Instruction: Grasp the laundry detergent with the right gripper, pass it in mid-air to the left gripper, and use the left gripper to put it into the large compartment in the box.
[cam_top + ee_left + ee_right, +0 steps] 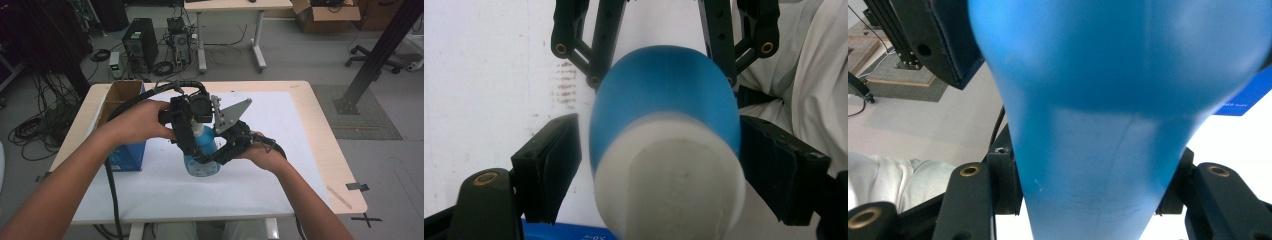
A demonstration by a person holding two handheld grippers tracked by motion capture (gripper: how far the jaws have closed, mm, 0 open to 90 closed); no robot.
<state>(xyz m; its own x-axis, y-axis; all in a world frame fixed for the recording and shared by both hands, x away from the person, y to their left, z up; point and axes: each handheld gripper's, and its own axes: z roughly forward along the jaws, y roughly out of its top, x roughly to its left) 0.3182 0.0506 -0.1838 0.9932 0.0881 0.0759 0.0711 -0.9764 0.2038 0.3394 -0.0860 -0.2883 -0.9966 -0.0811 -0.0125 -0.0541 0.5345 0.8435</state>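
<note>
From my high view, the blue bottle (202, 150) on the table is half hidden: the left gripper (192, 131) covers its top, the right gripper (227, 145) its side. In my left gripper view the bottle's white cap (669, 180) is blurred and cut off at the bottom edge. Beside the bottle, the blue box (127, 152) carries print too small to read, and my forearm covers its near corner.

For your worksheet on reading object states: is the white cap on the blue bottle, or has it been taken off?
On. The white cap sits on the blue bottle, between the left gripper pads.
</note>
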